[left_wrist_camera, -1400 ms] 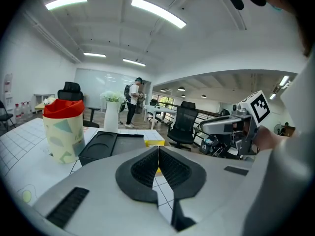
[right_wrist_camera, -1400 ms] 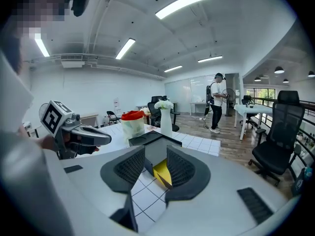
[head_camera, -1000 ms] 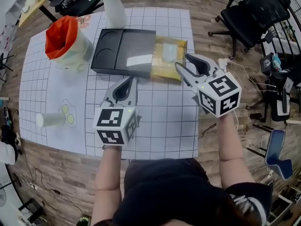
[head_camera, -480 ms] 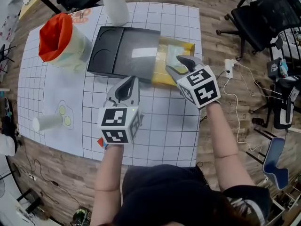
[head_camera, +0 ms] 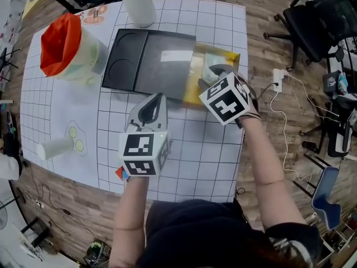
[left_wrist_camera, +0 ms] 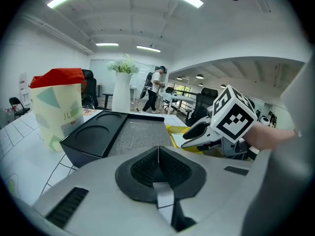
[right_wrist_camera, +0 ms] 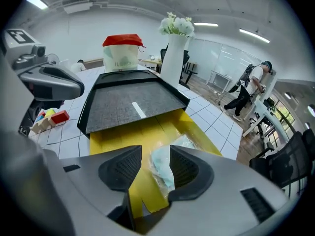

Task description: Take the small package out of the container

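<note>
Right gripper (right_wrist_camera: 155, 156) hung low in the yellow container's (right_wrist_camera: 110, 136) open end, its wide jaws closing around the small package (right_wrist_camera: 161, 175) lying there but not yet pinching, while the left gripper (left_wrist_camera: 158, 156), jaws together and empty, waited clear beside the black tray (left_wrist_camera: 129, 132).

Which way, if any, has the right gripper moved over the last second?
Yes: the right gripper went left and forward, from beside the yellow container to over it; jaws closing around the small package.
</note>
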The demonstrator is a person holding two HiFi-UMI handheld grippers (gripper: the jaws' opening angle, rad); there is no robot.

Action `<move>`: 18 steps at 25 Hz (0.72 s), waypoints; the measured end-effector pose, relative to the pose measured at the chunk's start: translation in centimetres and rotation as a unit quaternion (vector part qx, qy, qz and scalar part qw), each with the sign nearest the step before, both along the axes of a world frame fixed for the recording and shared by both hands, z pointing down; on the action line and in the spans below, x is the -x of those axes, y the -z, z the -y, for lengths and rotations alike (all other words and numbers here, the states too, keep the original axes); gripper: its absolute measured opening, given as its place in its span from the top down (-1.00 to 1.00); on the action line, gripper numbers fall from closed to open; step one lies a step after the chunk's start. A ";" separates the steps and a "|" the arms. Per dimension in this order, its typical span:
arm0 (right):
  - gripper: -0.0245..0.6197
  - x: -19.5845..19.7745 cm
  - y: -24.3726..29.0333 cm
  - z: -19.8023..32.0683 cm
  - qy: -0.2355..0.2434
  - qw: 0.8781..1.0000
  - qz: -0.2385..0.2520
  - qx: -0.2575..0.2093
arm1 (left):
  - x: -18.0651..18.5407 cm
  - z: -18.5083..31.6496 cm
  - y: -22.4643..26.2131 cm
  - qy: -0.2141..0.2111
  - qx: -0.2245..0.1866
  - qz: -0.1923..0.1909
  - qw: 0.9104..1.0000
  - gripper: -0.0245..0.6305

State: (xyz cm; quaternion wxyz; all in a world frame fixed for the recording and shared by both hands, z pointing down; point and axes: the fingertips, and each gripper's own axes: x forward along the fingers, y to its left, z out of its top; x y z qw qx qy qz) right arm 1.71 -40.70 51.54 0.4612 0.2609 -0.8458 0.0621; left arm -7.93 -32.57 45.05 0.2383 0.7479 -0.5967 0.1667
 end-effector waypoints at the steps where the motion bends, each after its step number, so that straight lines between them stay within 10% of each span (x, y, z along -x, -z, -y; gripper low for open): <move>1: 0.34 0.0 -0.2 0.0 0.002 1.000 -0.012 0.002 | 0.1 0.0 -0.2 0.002 0.004 0.002 1.000 0.84; 12: 0.72 -0.6 -2.4 -0.4 0.045 0.990 -0.132 -0.013 | 0.9 0.0 -0.4 0.011 0.003 0.003 1.000 0.84; 18: 0.85 -0.7 -1.6 -0.2 0.039 0.993 -0.110 -0.015 | 1.5 -0.5 0.1 0.020 0.000 0.011 1.000 0.84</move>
